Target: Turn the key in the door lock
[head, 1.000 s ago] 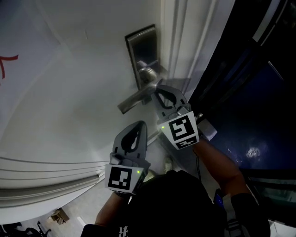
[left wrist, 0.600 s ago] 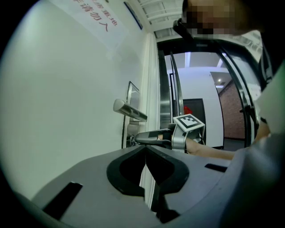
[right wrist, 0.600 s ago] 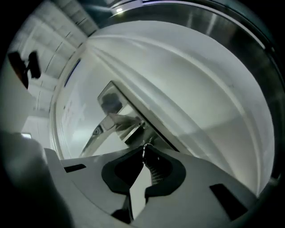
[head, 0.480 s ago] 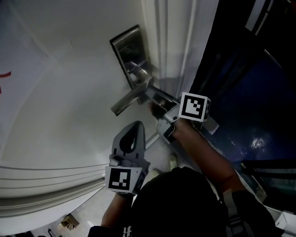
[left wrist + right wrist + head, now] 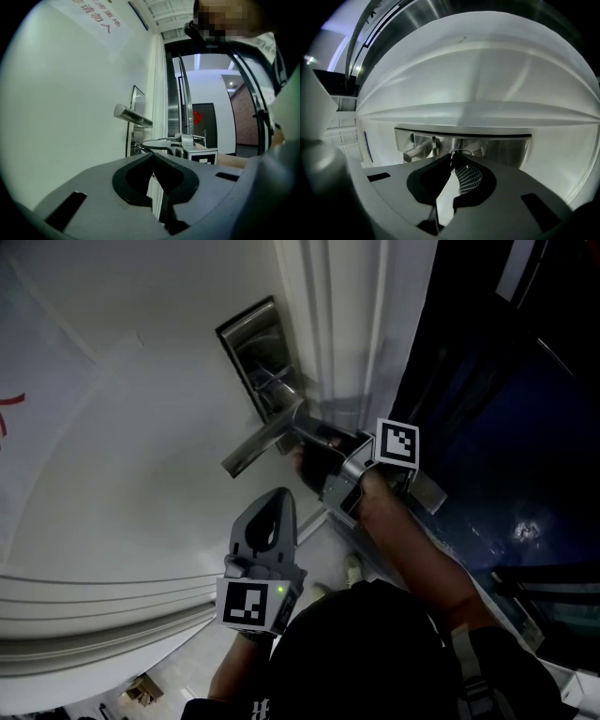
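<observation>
Metal key (image 5: 460, 151) sits pinched in the right gripper (image 5: 451, 158) at the lock (image 5: 506, 149).

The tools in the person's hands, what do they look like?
Both are grey, shaped like a beak with a dark teardrop hole. The left tool and the right tool each carry a white cube with a black square marker. The left shows a tiny green light. The person wears dark clothes.

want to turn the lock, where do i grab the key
Grip the key by its head, the part that juts from the plate below the handle. Come straight on, facing the door, as the right gripper does, shut on it.
</observation>
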The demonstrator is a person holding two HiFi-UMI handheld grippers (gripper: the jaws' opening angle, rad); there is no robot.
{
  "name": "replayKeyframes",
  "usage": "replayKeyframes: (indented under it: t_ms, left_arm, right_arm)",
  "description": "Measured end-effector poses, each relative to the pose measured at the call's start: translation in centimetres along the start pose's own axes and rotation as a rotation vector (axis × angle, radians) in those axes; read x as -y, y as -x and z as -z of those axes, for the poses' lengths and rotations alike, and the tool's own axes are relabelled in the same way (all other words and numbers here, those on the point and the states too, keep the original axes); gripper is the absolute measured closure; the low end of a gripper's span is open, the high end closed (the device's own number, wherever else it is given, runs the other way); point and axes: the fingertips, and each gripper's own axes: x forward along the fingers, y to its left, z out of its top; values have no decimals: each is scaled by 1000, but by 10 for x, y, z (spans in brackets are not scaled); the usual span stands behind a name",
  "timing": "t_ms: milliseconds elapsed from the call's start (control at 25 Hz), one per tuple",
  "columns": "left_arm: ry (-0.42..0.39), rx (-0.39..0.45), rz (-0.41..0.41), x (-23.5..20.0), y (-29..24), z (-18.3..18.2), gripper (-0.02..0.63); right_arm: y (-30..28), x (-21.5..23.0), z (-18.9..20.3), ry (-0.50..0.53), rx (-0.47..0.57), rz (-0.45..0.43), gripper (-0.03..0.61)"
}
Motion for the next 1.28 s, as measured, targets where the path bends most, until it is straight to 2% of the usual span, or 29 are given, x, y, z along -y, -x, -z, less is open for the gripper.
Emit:
replayKeyframes:
  t_ms: [520, 720, 880, 1000, 1280]
  left_arm:
    - [9, -1, -11, 3, -4, 2, 606]
    - [20, -1, -8, 3, -7, 3, 606]
    - [25, 2, 4, 5, -10, 2, 606]
    - [25, 6, 13, 8, -13, 1, 606]
    - [24, 6, 26, 12, -20, 0, 606]
  right_arm:
    - [2, -2, 3, -60, -3, -116, 552]
    - [19, -1, 3, -54, 9, -116, 551]
    - [33, 1, 9, 17, -9, -88, 551]
    - [41, 2, 14, 159, -36, -33, 552]
    - [58, -5, 18, 822, -69, 201, 556]
